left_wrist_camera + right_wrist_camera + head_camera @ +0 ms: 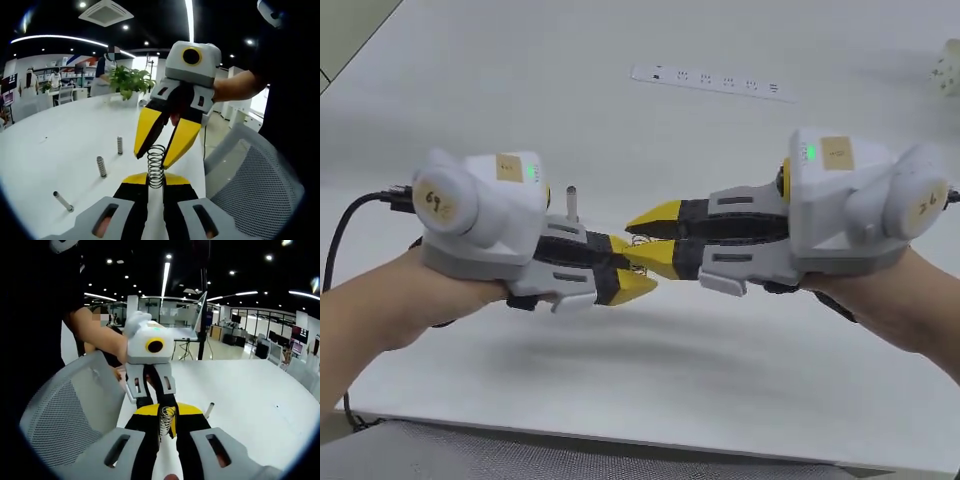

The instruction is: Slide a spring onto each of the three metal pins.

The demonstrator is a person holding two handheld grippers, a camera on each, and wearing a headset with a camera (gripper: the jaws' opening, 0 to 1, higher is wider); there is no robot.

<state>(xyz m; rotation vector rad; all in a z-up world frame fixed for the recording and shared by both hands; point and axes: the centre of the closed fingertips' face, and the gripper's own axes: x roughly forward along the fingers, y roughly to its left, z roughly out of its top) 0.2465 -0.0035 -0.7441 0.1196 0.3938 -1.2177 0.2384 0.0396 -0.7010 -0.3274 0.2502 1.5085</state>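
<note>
Here, at centre frame, my left gripper [155,180] clamps the spring [156,167], its axis running toward my right gripper [154,159], whose jaws gape around its far end; bare pin [63,201], lower left.

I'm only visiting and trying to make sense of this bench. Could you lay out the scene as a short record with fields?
Surface: white table
Left gripper: shut on the base of a spring
Right gripper: open, jaws either side of that spring's top end; I cannot tell whether they touch it
Done: two pins with springs
Left to do: one bare pin, no spring on it
Also there: power strip, potted plant
</note>
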